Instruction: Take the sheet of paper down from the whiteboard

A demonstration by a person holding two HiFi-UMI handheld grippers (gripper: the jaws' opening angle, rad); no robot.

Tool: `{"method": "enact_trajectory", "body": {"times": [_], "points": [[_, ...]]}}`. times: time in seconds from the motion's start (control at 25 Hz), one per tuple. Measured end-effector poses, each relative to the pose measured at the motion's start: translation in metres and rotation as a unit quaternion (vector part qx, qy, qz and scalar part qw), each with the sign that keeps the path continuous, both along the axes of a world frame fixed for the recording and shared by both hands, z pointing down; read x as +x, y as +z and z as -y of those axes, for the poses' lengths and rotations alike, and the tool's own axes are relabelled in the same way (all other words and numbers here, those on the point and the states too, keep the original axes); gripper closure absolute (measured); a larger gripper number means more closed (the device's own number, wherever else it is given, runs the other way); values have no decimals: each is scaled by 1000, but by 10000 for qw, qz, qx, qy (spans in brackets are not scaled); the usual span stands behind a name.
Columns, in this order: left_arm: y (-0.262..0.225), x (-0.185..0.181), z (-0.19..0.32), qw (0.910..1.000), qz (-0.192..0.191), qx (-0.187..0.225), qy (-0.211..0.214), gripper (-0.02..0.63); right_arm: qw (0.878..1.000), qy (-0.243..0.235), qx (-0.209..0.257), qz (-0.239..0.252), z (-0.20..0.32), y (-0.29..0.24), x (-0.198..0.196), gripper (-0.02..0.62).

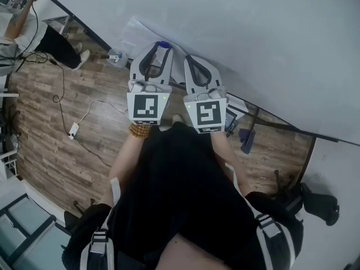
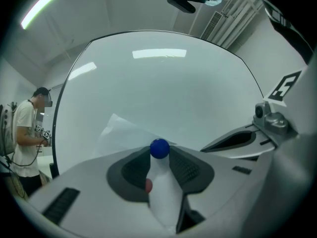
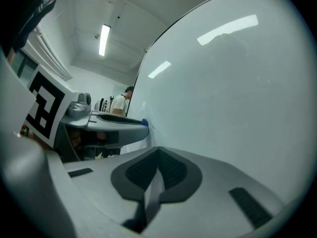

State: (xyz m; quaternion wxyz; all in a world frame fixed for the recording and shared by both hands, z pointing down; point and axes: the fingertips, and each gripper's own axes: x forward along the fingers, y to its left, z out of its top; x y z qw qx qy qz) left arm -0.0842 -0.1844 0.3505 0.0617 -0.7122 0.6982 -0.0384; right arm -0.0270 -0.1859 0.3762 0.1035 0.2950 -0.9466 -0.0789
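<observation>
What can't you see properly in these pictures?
- Sheet of paper: left gripper view, bottom part hidden behind the left tool; any writing too faint.
- Red spot between that tool's jaws: too blurred to name.
- Blue magnet: head view, tiny, partly covered by the tool's tips.
- Person: head view, cut off by the top-left edge.

Whiteboard (image 1: 253, 44) walls off everything ahead. The left gripper (image 1: 161, 48), jaws filled by a blue magnet (image 2: 159, 148), has the right gripper (image 1: 189, 61) just beside; bare board lies rightward.

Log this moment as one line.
left gripper: shut on blue magnet | right gripper: shut, empty | sheet of paper: on whiteboard
</observation>
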Motion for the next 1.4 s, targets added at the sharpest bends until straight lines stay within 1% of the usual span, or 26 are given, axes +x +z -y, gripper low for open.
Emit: {"method": "enact_trajectory", "body": {"times": [0.28, 0.52, 0.64, 0.84, 1.12, 1.28, 1.4], "points": [[4, 5, -16, 10000, -39, -68, -12, 480, 9998, 15, -192, 70, -5, 4, 5, 598], [8, -1, -25, 9997, -204, -61, -72, 480, 9994, 15, -317, 140, -4, 8, 0, 598], [8, -2, -36, 9993, -351, -14, -159, 480, 9992, 2, -359, 183, -8, 8, 2, 598], [23, -11, -48, 9992, -184, -264, -223, 480, 9988, -6, -431, 239, -8, 13, 2, 598], [36, -23, -61, 9981, -209, -429, -398, 480, 9985, -13, -441, 327, -10, 11, 1, 598], [42, -31, -66, 9959, -235, -645, -589, 480, 9978, 7, -478, 451, -9, 12, 0, 598], [39, -29, -68, 9962, -331, -577, -560, 480, 9978, -60, -474, 459, -12, 11, -2, 598]]}}
